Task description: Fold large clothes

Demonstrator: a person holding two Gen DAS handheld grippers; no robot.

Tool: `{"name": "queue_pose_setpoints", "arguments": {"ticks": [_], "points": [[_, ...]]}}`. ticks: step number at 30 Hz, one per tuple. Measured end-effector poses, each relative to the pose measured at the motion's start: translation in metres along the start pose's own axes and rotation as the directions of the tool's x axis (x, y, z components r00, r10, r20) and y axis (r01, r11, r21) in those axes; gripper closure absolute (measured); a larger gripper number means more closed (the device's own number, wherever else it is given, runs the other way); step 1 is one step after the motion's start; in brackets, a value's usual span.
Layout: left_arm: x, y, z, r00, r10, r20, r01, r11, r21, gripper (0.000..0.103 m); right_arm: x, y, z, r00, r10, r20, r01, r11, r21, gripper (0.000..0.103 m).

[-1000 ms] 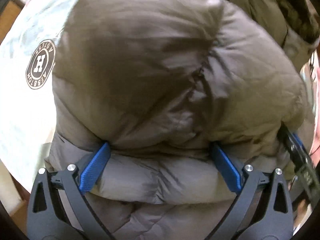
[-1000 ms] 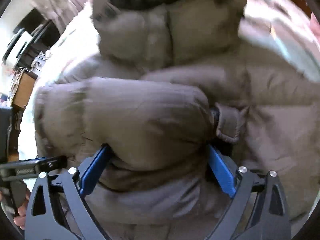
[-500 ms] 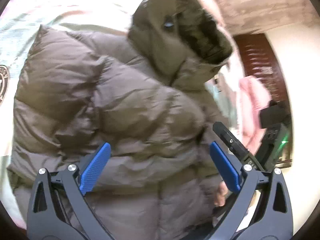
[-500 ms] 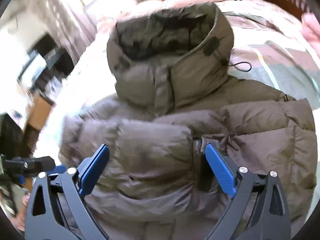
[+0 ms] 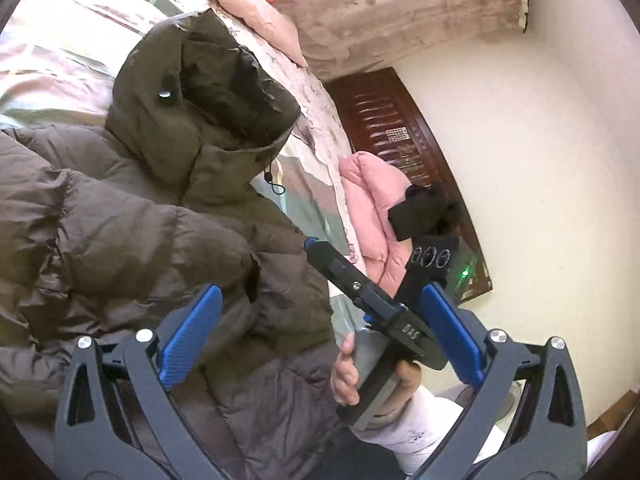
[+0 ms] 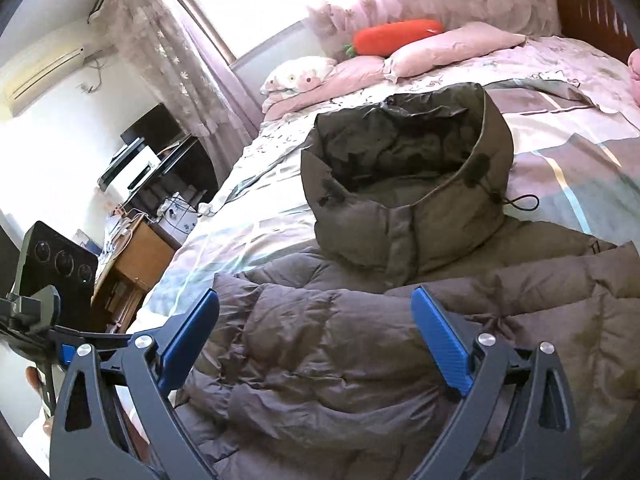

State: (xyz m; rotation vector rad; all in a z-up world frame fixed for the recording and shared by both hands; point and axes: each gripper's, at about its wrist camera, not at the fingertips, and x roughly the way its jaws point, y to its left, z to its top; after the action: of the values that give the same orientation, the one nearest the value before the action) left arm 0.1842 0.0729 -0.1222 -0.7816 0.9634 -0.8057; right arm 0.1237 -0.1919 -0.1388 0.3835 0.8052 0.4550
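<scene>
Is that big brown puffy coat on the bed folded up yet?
Partly folded. The coat has its sleeves laid across its chest, while the hood lies flat, open, on the bed.

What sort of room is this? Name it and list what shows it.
A bedroom, most likely. The coat lies on a made bed with pink pillows at its head, curtains hang by a bright window, and a dark wooden headboard stands against the wall.
</scene>
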Motion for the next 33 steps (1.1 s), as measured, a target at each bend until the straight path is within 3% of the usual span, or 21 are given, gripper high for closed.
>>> {"name": "queue_pose_setpoints", "arguments": {"ticks": [2, 3, 5, 6, 7, 8, 9, 10, 11, 12, 14, 17, 20, 22, 23, 25, 26, 27, 28, 29, 33], "points": [[0.002, 0.002, 0.000, 0.997, 0.072, 0.008, -0.072, 0.997, 0.001, 0.002, 0.008, -0.002, -0.001, 0.999, -0.028, -0.037, 0.028, 1.000, 0.009, 0.006], [0.003, 0.002, -0.001, 0.989, 0.149, 0.019, -0.149, 0.989, -0.001, 0.002, 0.016, -0.003, -0.003, 0.995, -0.068, -0.076, 0.068, 0.998, 0.003, 0.001], [0.016, 0.006, -0.003, 0.902, 0.432, 0.026, -0.432, 0.902, 0.016, 0.002, 0.044, -0.008, -0.011, 0.962, -0.170, -0.215, 0.166, 0.985, -0.036, 0.001], [0.022, 0.007, -0.006, 0.861, 0.508, 0.027, -0.509, 0.860, 0.037, 0.002, 0.053, -0.011, -0.018, 0.947, -0.197, -0.252, 0.193, 0.980, -0.042, 0.001], [0.028, 0.010, -0.007, 0.832, 0.555, 0.012, -0.555, 0.830, 0.049, 0.002, 0.065, -0.017, -0.025, 0.919, -0.240, -0.312, 0.238, 0.970, -0.045, 0.001], [0.038, 0.016, -0.009, 0.790, 0.613, -0.029, -0.611, 0.790, 0.058, 0.002, 0.074, -0.024, -0.031, 0.897, -0.253, -0.362, 0.259, 0.965, -0.031, 0.001], [0.045, 0.024, -0.010, 0.768, 0.637, -0.065, -0.635, 0.771, 0.050, 0.002, 0.078, -0.030, -0.033, 0.887, -0.252, -0.387, 0.270, 0.963, -0.007, 0.001], [0.046, 0.031, -0.010, 0.762, 0.642, -0.085, -0.642, 0.766, 0.027, 0.002, 0.077, -0.038, -0.033, 0.889, -0.235, -0.394, 0.272, 0.962, 0.040, 0.001], [0.044, 0.033, -0.009, 0.763, 0.640, -0.086, -0.642, 0.766, 0.004, 0.002, 0.071, -0.046, -0.029, 0.902, -0.208, -0.378, 0.263, 0.959, 0.101, 0.001], [0.040, 0.036, -0.008, 0.753, 0.653, -0.082, -0.657, 0.753, -0.027, 0.002, 0.066, -0.049, -0.024, 0.911, -0.201, -0.361, 0.261, 0.957, 0.125, 0.001], [0.033, 0.038, -0.005, 0.705, 0.704, -0.086, -0.709, 0.704, -0.052, 0.002, 0.055, -0.052, -0.011, 0.924, -0.219, -0.313, 0.270, 0.954, 0.131, 0.001], [0.028, 0.055, -0.003, 0.623, 0.769, -0.143, -0.782, 0.619, -0.075, 0.002, 0.057, -0.054, -0.008, 0.909, -0.248, -0.336, 0.297, 0.949, 0.102, 0.001], [0.031, 0.086, -0.006, 0.586, 0.773, -0.243, -0.808, 0.581, -0.101, 0.002, 0.063, -0.055, -0.010, 0.898, -0.257, -0.357, 0.307, 0.947, 0.091, 0.001], [0.026, 0.103, -0.013, 0.524, 0.791, -0.315, -0.849, 0.512, -0.129, 0.002, 0.059, -0.058, 0.002, 0.902, -0.287, -0.322, 0.328, 0.941, 0.079, 0.001], [0.023, 0.108, -0.015, 0.519, 0.786, -0.337, -0.853, 0.499, -0.151, 0.002, 0.053, -0.061, 0.017, 0.910, -0.304, -0.284, 0.339, 0.937, 0.084, 0.001], [0.016, 0.114, -0.015, 0.556, 0.747, -0.365, -0.831, 0.508, -0.226, 0.002, 0.048, -0.067, 0.044, 0.916, -0.327, -0.232, 0.354, 0.931, 0.087, 0.001], [0.013, 0.116, -0.015, 0.593, 0.717, -0.366, -0.805, 0.529, -0.268, 0.002, 0.048, -0.071, 0.065, 0.907, -0.368, -0.205, 0.389, 0.918, 0.074, 0.001], [0.013, 0.116, -0.014, 0.619, 0.697, -0.361, -0.785, 0.551, -0.284, 0.002, 0.053, -0.073, 0.085, 0.880, -0.432, -0.197, 0.447, 0.893, 0.041, 0.001], [0.014, 0.116, -0.012, 0.632, 0.688, -0.357, -0.775, 0.569, -0.277, 0.002, 0.060, -0.075, 0.100, 0.852, -0.481, -0.206, 0.492, 0.870, 0.007, 0.001], [0.016, 0.117, -0.011, 0.635, 0.684, -0.358, -0.772, 0.577, -0.266, 0.002, 0.075, -0.080, 0.128, 0.823, -0.520, -0.227, 0.528, 0.849, -0.029, 0.001], [0.030, 0.124, -0.010, 0.626, 0.678, -0.386, -0.778, 0.577, -0.249, 0.002, 0.119, -0.102, 0.196, 0.794, -0.569, -0.214, 0.578, 0.815, -0.022, 0.001]]}}
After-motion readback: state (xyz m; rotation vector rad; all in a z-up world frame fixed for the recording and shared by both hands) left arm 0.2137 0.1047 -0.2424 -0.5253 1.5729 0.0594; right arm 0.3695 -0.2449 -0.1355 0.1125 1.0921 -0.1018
